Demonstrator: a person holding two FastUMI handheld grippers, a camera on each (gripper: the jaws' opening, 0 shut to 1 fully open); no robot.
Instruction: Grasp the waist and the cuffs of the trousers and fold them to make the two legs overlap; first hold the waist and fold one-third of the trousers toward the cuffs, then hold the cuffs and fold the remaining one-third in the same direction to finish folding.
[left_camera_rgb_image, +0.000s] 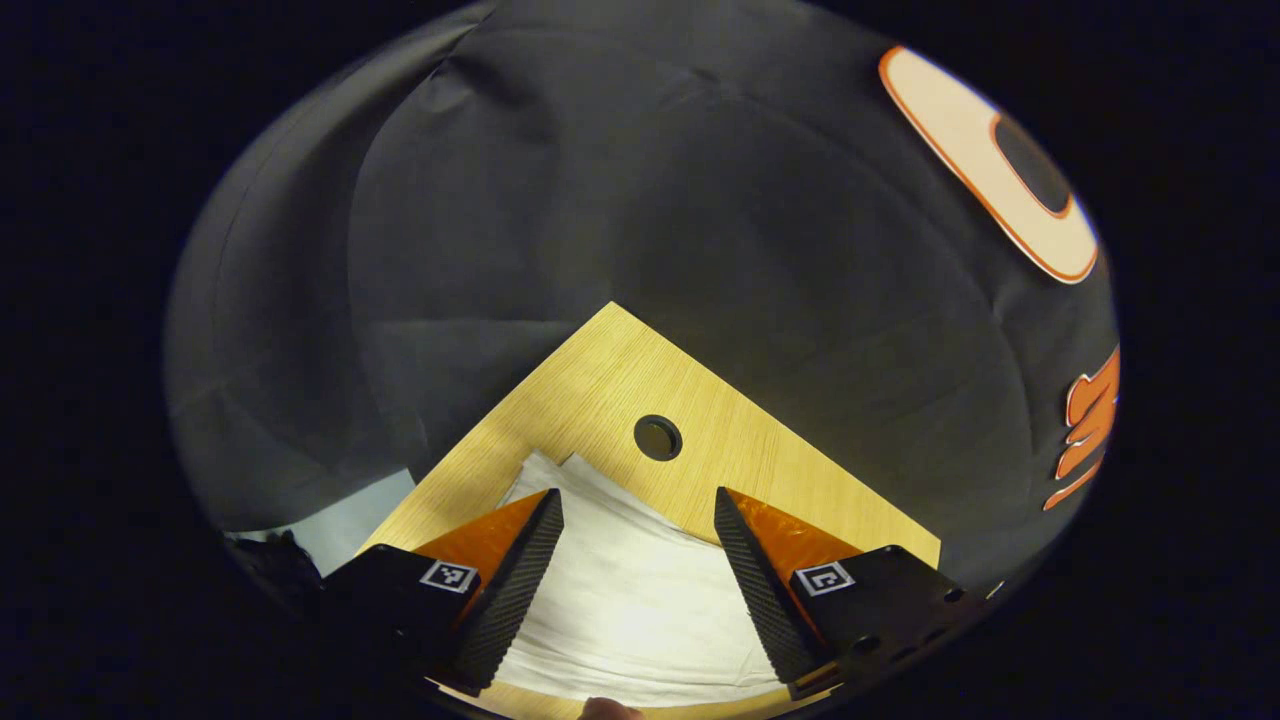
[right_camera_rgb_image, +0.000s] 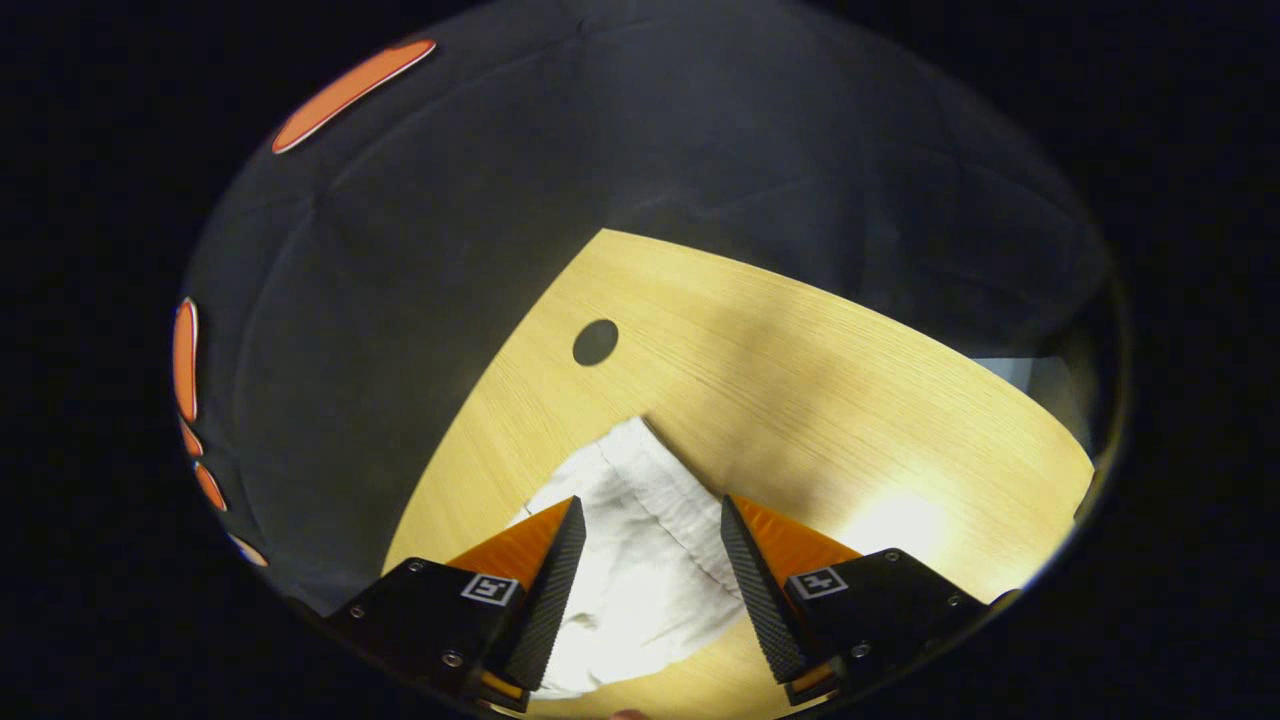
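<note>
The left gripper (left_camera_rgb_image: 638, 505) is being held released, jaws spread over the white trousers (left_camera_rgb_image: 630, 590), with nothing clamped. The right gripper (right_camera_rgb_image: 648, 515) is likewise being kept released above the trousers (right_camera_rgb_image: 625, 560), whose corner is pointing toward twelve o'clock. The cloth is lying bunched near a corner of the wooden table (left_camera_rgb_image: 780, 460), its round hole (left_camera_rgb_image: 657, 437) at twelve o'clock. A grasp is probably being prepared; lowering and closing on an edge is being called for. No containers are being shown.

Black tongs (left_camera_rgb_image: 638, 520) bodies with square tag stickers (screws showing), wedge-shaped ribbed fingers (right_camera_rgb_image: 552, 590)
</note>
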